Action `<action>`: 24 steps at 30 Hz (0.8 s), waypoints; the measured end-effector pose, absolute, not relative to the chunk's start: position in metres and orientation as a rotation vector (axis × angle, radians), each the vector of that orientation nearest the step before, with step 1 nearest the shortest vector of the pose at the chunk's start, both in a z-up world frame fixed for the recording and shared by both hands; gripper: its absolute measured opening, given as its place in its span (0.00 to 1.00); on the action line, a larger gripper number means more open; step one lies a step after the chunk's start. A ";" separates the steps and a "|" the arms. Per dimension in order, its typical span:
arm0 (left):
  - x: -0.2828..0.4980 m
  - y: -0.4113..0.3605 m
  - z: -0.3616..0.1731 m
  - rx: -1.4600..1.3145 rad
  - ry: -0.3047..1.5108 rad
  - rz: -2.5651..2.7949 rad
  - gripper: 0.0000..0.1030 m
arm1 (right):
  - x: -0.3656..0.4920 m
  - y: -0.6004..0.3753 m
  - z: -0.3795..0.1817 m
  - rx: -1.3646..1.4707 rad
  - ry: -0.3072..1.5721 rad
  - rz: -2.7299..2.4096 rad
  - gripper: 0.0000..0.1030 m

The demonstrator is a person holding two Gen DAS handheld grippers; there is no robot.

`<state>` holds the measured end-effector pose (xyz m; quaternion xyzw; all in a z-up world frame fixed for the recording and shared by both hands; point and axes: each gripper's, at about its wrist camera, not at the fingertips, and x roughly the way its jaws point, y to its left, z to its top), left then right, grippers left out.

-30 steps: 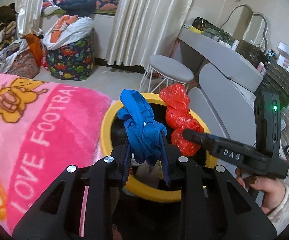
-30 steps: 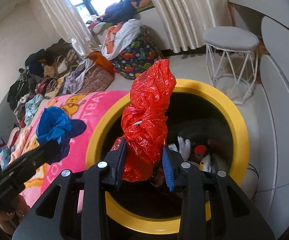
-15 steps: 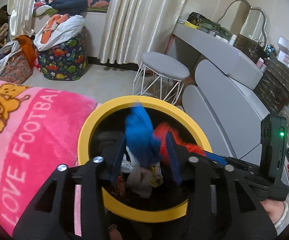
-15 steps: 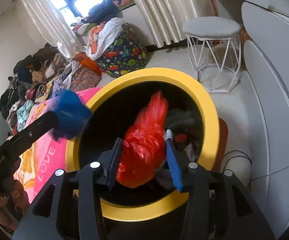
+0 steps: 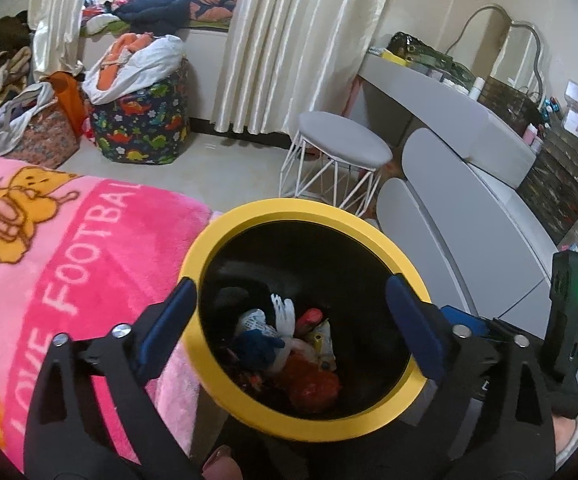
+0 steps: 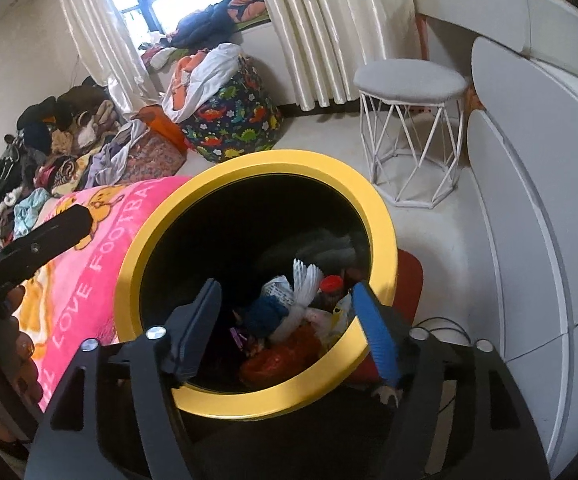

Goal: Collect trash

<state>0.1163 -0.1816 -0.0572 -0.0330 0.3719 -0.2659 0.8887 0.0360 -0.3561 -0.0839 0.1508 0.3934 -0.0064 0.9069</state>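
Light: daylight from the window [image 6: 193,4], glare on the panes | Shadow: bin [image 5: 249,216] interior dark | Distortion: strong fisheye bend, black corners | Focus: sharp, slight edge softness

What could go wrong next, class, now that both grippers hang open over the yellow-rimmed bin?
1. The right gripper, jaws opening and empty, has a finger close to the bin's yellow rim; pulling away might snag and tip it.
2. The bin stands beside the pink blanket; the left gripper, opening and empty, could catch the fabric.
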 end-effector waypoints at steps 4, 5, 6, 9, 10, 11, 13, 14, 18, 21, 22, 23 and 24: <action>0.113 -0.168 -0.054 -0.071 0.764 -0.523 0.89 | 0.033 -0.345 -0.078 0.268 0.789 -0.008 0.79; 0.111 -0.164 -0.054 -0.071 0.761 -0.514 0.89 | 0.033 -0.342 -0.076 0.258 0.783 -0.006 0.80; 0.110 -0.158 -0.053 -0.075 0.759 -0.499 0.89 | 0.032 -0.340 -0.075 0.252 0.778 -0.006 0.82; 0.106 -0.146 -0.051 -0.088 0.750 -0.461 0.89 | 0.032 -0.333 -0.071 0.231 0.755 -0.007 0.86; 0.105 -0.142 -0.051 -0.088 0.746 -0.449 0.89 | 0.031 -0.330 -0.069 0.224 0.747 -0.002 0.87; 0.102 -0.137 -0.050 -0.086 0.740 -0.432 0.89 | 0.031 -0.326 -0.067 0.216 0.739 0.002 0.88; 0.099 -0.128 -0.049 -0.088 0.734 -0.411 0.89 | 0.029 -0.319 -0.065 0.204 0.725 0.013 0.92; 0.097 -0.122 -0.049 -0.093 0.730 -0.400 0.89 | 0.027 -0.316 -0.063 0.196 0.718 0.015 0.93; 0.089 -0.103 -0.044 -0.107 0.710 -0.346 0.89 | 0.025 -0.299 -0.058 0.170 0.688 0.033 0.94; 0.081 -0.088 -0.042 -0.104 0.692 -0.298 0.89 | 0.020 -0.290 -0.056 0.160 0.658 0.035 0.94; 0.080 -0.085 -0.041 -0.098 0.687 -0.285 0.89 | 0.017 -0.287 -0.055 0.158 0.646 0.042 0.94; 0.077 -0.081 -0.040 -0.092 0.677 -0.268 0.89 | 0.015 -0.285 -0.053 0.155 0.637 0.045 0.94; 0.074 -0.077 -0.039 -0.087 0.669 -0.256 0.89 | 0.013 -0.281 -0.052 0.147 0.623 0.045 0.94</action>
